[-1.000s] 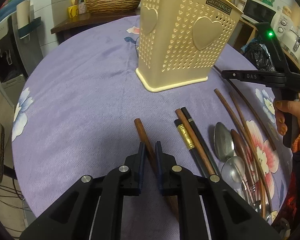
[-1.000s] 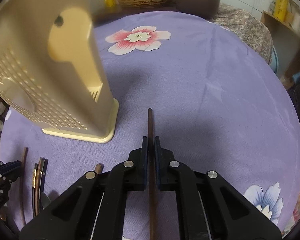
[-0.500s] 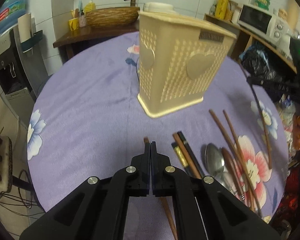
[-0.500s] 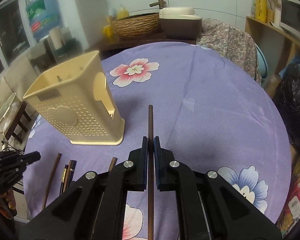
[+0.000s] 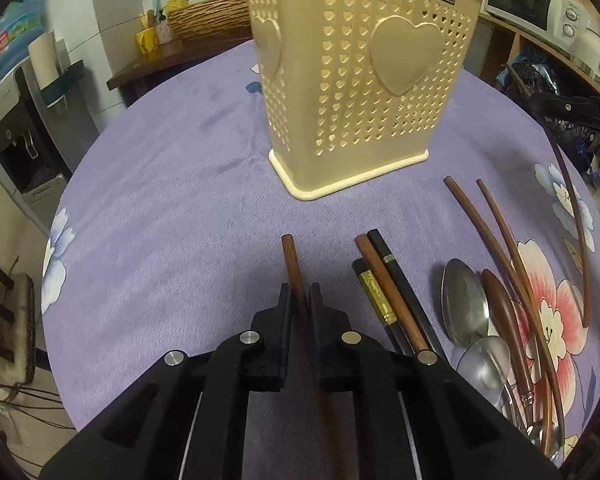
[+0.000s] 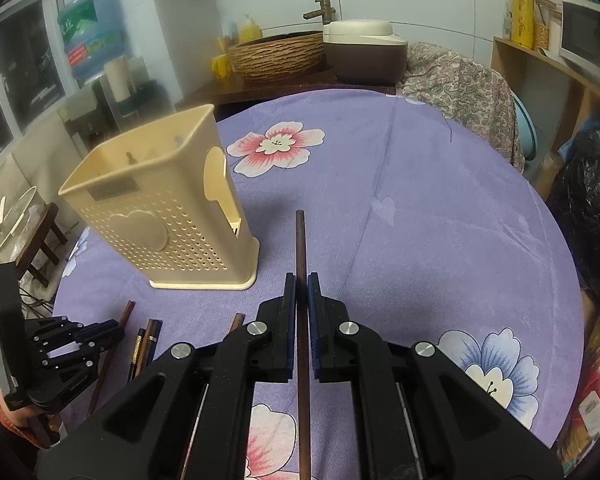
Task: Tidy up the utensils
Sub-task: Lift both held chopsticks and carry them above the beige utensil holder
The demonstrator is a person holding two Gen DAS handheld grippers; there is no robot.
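A cream perforated utensil holder (image 5: 364,92) (image 6: 160,216) with raised hearts stands upright on the purple cloth. My left gripper (image 5: 300,292) (image 6: 114,330) is down at the cloth, shut on a thick brown wooden chopstick (image 5: 290,260) whose end points toward the holder. My right gripper (image 6: 301,280) (image 5: 540,104) hangs above the table to the right of the holder, shut on a thin dark chopstick (image 6: 300,240) (image 5: 578,220) that sticks out ahead of the jaws. Whether the left chopstick rests on the cloth I cannot tell.
Right of my left gripper lie black and brown chopsticks (image 5: 384,292), two long brown chopsticks (image 5: 496,248), metal spoons (image 5: 464,304) and a wooden handle (image 5: 500,308). The round table's edge (image 6: 556,248) curves on the right, beside a black bag (image 6: 592,216). A wicker basket (image 6: 276,56) stands behind.
My left gripper lifted with its jaws pressed together, then came back down around the thick chopstick. My right gripper rose and drew back from the holder, still gripping its thin chopstick.
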